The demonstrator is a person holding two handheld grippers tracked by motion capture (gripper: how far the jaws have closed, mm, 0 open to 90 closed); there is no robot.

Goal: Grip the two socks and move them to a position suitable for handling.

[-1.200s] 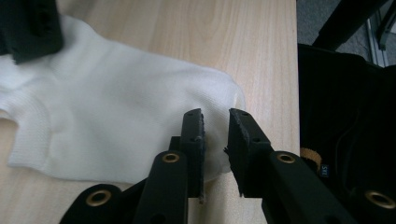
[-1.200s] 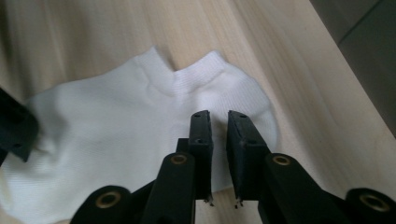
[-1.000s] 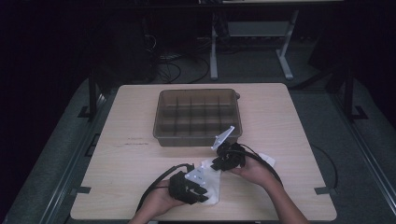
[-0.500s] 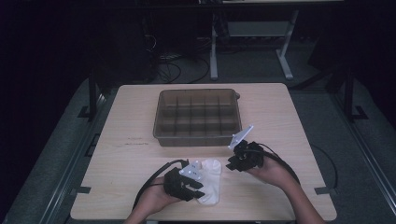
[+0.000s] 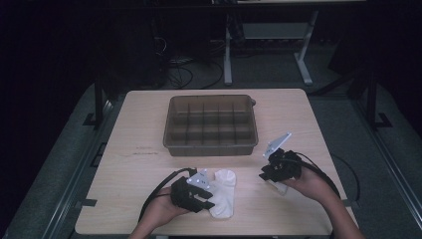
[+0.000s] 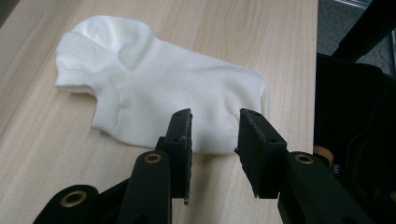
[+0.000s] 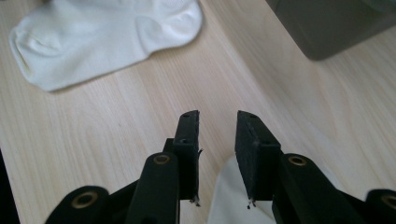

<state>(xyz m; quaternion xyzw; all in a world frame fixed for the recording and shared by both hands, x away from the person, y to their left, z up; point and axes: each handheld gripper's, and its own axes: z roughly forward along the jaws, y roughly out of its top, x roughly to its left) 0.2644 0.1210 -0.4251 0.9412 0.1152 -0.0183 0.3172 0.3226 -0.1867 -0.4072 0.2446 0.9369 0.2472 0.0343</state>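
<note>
High view: our left gripper [image 5: 205, 198], jaws just opening, is released beside the sock [image 5: 223, 194] near the tray [image 5: 211, 125]. Our right gripper [image 5: 268, 168] is released too; a careless regrasp could bunch the sock.

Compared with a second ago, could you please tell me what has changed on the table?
The right tool moved right, away from the white sock, a second white piece beneath it. The left tool has been opening at the sock's edge. The brown divided tray stayed put.
</note>
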